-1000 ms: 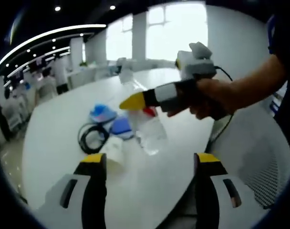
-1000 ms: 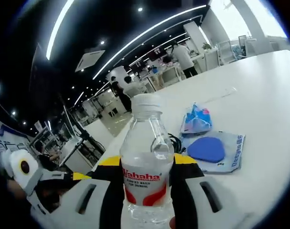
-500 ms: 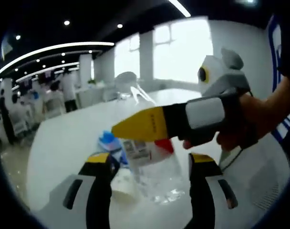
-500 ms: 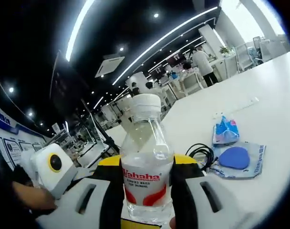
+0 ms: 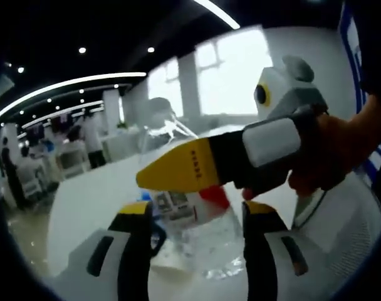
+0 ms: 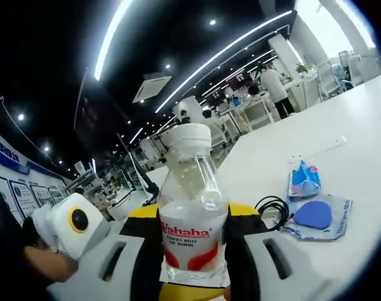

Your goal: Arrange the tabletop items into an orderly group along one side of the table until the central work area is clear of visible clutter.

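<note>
A clear water bottle (image 6: 192, 213) with a white cap and a red "Wahaha" label is pinched upright between the yellow-tipped jaws of the right gripper (image 6: 192, 251), lifted clear of the white table (image 6: 360, 125). In the left gripper view, the same bottle (image 5: 200, 219) is seen tilted, with the right gripper (image 5: 197, 164) clamped across its middle and a hand (image 5: 338, 150) wrapped around the gripper's handle. The left gripper (image 5: 193, 232) is spread wide — its two jaws stand on either side of the bottle's lower body, and whether they touch it cannot be told. Further back on the table, in the right gripper view, a coiled black cable (image 6: 275, 207) lies just beside a flat packet with a blue oval (image 6: 316, 216), and a small blue-and-white pouch (image 6: 303, 179) sits near them. People are seen at desks in the background.
</note>
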Motion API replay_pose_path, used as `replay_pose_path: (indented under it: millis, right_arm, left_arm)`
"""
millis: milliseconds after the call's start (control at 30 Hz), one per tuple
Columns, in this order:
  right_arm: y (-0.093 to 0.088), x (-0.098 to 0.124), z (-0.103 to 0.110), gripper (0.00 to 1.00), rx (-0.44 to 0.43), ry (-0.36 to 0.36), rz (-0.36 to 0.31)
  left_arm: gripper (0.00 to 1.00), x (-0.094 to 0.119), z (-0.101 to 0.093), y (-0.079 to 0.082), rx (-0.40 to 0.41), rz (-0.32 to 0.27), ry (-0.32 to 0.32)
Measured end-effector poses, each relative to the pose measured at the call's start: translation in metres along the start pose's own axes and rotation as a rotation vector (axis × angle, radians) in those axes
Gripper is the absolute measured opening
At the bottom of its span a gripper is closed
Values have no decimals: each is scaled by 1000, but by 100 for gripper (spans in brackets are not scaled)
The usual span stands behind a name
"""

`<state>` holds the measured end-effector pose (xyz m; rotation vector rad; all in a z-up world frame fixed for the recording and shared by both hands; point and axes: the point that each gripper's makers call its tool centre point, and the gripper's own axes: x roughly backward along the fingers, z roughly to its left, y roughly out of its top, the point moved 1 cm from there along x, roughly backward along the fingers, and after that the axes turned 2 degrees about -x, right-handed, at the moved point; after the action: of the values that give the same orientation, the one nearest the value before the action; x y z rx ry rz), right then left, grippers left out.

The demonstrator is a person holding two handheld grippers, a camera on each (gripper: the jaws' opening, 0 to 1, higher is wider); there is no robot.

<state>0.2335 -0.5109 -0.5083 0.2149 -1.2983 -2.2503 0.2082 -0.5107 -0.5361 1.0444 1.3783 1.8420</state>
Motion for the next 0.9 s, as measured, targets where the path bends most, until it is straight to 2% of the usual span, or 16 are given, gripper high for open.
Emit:
replay_pose_path:
  millis: [233,433,667,900]
  right_arm:
    - [2,2,7,37,83,1,-10]
    - [4,2,8,37,78,-3,-13]
    - [11,2,11,37,77,16,-10]
    - [16,6,9,37,59,27,10]
  left_arm:
    - [52,-1,0,3,-8,-5,27]
    - [52,-3,2,4,-1,-14,54]
    - [52,-7,7,12,-28,-26,71]
    - [50,-10,7,18,-37,-43,64]
